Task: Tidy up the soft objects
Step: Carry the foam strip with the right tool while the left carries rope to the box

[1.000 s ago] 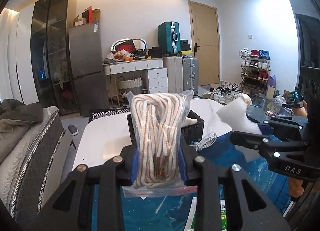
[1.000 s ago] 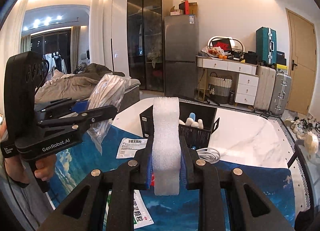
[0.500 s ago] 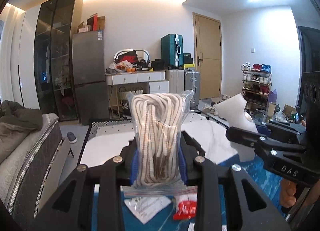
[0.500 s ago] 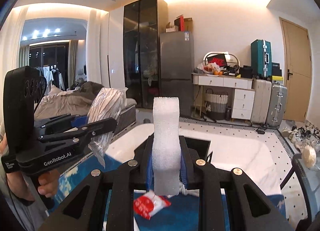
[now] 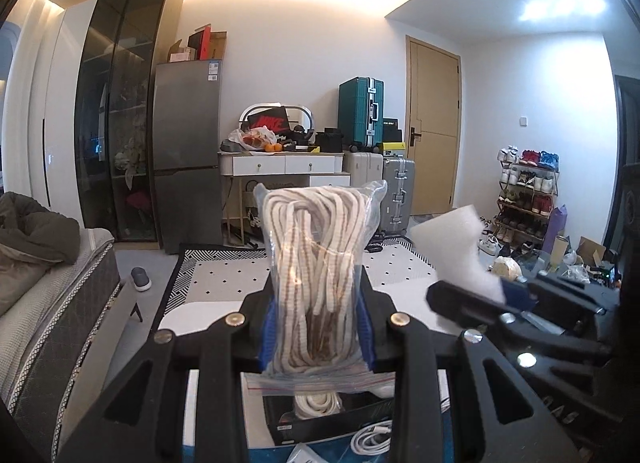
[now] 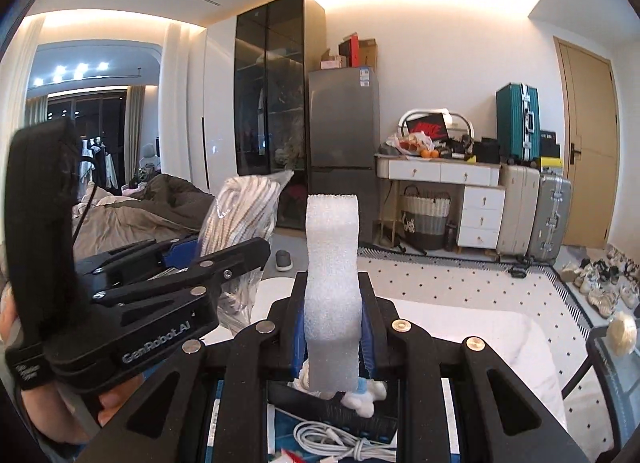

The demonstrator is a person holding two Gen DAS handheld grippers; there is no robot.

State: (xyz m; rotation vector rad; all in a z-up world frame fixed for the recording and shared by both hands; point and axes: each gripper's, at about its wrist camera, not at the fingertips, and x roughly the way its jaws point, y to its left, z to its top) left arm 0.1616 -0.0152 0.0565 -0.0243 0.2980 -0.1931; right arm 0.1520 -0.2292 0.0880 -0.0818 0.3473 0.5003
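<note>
Left wrist view: dark glass cabinet (image 5: pixel 120 111) at upper left, grey fridge (image 5: pixel 187 151) beside it, tan door (image 5: pixel 434 131) right of centre, teal suitcase (image 5: pixel 360 111) between fridge and door, shoe rack (image 5: pixel 526 191) at far right. Lower centre: left gripper (image 5: pixel 318 327), fingers nearly closed and clamped on a clear bag of rope (image 5: pixel 318 263), bag standing upright out of the blue pads. Below the bag, at bottom centre, a black basket (image 5: pixel 288 423) with coiled white rope inside, and a white cable (image 5: pixel 372 441) just to its right. Lower right: right gripper (image 5: pixel 480 295) seen side-on, white foam piece (image 5: pixel 456 251) sticking up from it.

Right wrist view: same cabinet (image 6: pixel 276 95) and fridge (image 6: pixel 344 135) at upper centre, white dresser (image 6: pixel 448 183) at right. Bottom centre: right gripper (image 6: pixel 331 327), pads pressed tight against the foam piece (image 6: pixel 331 287), squeezed narrow at the grip, upright. Left side: left gripper (image 6: pixel 236 255) with the bag of rope (image 6: pixel 244 211), a hand (image 6: pixel 112 403) on its handle at lower left. Bottom centre: white cable (image 6: pixel 340 443).
</note>
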